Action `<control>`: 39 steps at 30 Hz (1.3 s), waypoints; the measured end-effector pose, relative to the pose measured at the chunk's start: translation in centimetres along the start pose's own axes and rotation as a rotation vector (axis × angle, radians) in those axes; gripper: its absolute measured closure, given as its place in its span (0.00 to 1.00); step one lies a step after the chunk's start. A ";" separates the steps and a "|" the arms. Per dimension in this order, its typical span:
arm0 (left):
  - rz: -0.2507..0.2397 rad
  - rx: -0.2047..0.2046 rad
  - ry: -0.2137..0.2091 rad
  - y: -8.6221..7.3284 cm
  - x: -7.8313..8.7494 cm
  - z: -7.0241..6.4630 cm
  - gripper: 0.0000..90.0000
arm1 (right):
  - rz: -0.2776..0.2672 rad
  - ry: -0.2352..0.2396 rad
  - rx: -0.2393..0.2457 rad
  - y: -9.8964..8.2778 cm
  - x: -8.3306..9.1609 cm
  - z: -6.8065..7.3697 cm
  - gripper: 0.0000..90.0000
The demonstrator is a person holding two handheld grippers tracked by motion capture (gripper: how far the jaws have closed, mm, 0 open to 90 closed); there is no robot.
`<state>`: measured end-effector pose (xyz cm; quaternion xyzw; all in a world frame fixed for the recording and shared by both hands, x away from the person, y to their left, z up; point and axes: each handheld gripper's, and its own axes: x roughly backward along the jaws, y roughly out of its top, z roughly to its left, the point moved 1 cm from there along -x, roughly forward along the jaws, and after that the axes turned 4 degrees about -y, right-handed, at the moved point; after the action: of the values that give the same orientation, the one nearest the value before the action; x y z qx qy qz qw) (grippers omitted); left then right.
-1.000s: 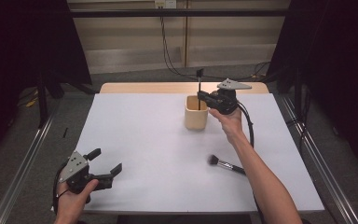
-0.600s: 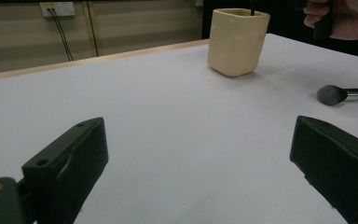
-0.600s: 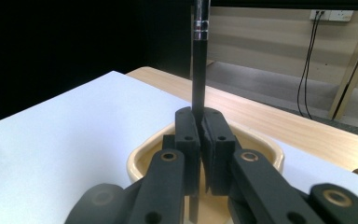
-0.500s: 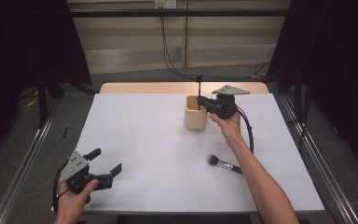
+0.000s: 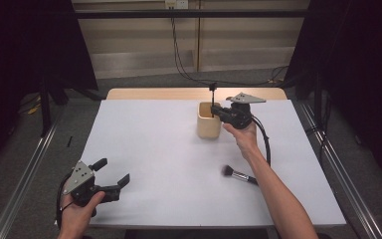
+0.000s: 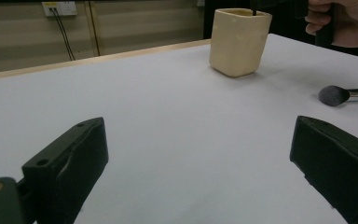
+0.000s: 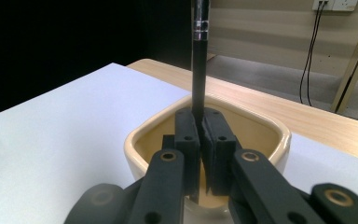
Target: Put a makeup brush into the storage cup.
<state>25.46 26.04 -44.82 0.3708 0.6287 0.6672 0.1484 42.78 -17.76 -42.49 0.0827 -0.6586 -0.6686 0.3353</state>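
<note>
**Brush upright over the cup**

The slim black brush (image 7: 198, 60) stands upright, its lower end dipping into the mouth of the cream cup (image 5: 208, 124), which sits near the far edge of the white table (image 5: 154, 149). The right gripper (image 7: 200, 140) pinches its handle, jaws closed tight on the thin stem just above the rim. It looks light and stiff, with a smooth lacquered handle and a metal ferrule higher up (the sort of thing that could slip or pivot in a loose pinch), so a firm hold on the handle near its middle seems right, keeping off the bristle end. The cup looks like glazed ceramic, heavy enough to stay put but liable to chip if knocked.

A second brush (image 5: 238, 174), with a fluffy dark head, lies flat on the table nearer the person, beside the right forearm. Well apart, at the near left corner, the left gripper (image 5: 110, 175) waits with jaws spread wide, holding nothing.
</note>
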 end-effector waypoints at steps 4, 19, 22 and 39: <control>-0.003 0.004 0.005 0.0 0.0 0.1 0.05 | 0.010 -0.005 -0.004 0.0 0.1 -0.1 0.88; -0.012 0.014 -0.003 0.0 0.0 0.0 0.05 | -0.021 -0.005 -0.009 -0.1 1.6 -0.1 0.44; -0.010 0.013 -0.002 0.0 0.0 0.0 0.05 | -0.014 0.011 0.006 -0.2 2.1 0.0 0.37; -0.022 0.017 0.001 0.1 0.1 -0.1 0.04 | -0.045 0.030 -0.021 -0.7 5.5 0.3 0.02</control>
<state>25.35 26.00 -44.70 0.3646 0.6387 0.6603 0.1523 38.20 -20.64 -41.33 0.1042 -0.6445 -0.6814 0.3308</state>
